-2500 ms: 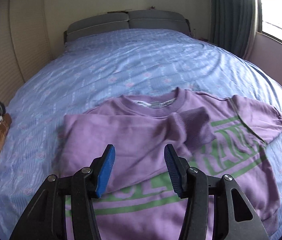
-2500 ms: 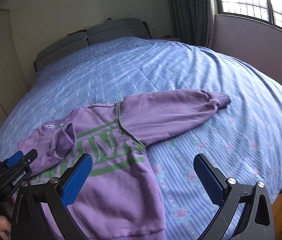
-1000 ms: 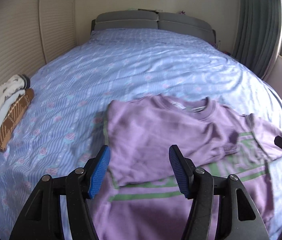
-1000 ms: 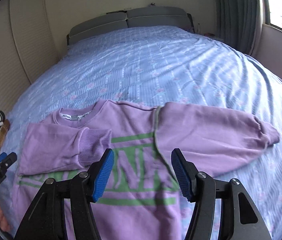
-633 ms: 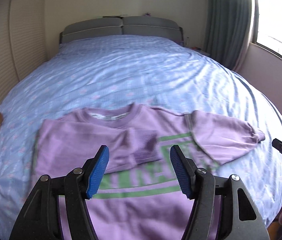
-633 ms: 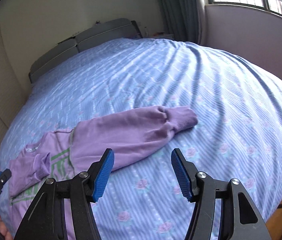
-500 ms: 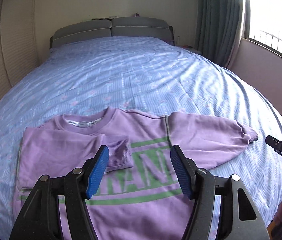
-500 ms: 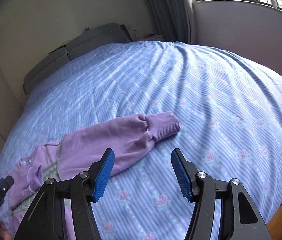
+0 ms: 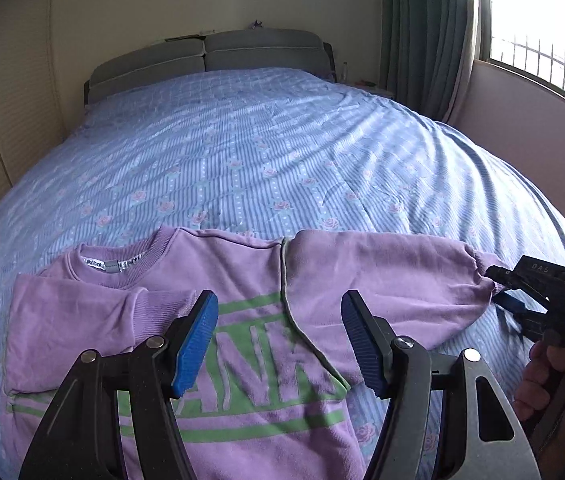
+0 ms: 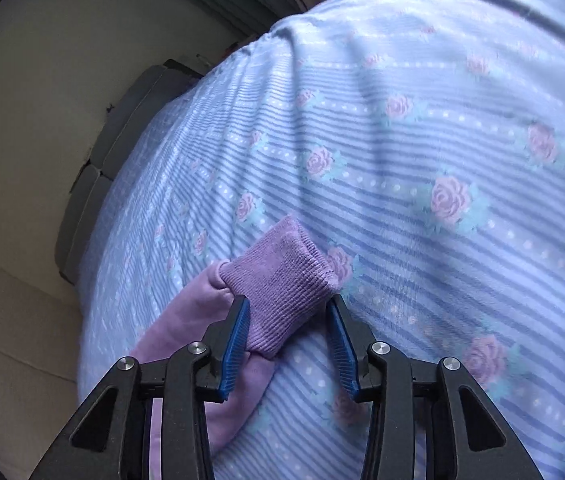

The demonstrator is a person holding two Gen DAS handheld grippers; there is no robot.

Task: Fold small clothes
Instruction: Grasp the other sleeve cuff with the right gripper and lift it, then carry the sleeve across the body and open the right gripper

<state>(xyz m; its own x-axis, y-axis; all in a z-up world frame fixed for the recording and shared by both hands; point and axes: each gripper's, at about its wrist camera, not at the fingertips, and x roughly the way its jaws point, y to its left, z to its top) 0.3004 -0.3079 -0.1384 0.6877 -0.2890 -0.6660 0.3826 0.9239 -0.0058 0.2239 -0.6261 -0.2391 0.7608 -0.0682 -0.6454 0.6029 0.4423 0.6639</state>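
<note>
The right gripper [image 10: 288,334], jaws just closing, now straddles the cuff [image 10: 280,280] of the sweatshirt [image 9: 210,320] on the bed [image 9: 282,160], not yet pinched; the left gripper [image 9: 278,336] hovers released above its chest print, sleeve fold next.

Left gripper [image 9: 280,336] tilted downward, jaws parted and holding nothing, right gripper [image 10: 288,330] rolled sideways, jaws just closing in from both sides, right hand [image 9: 554,380] wrapped round its handle
</note>
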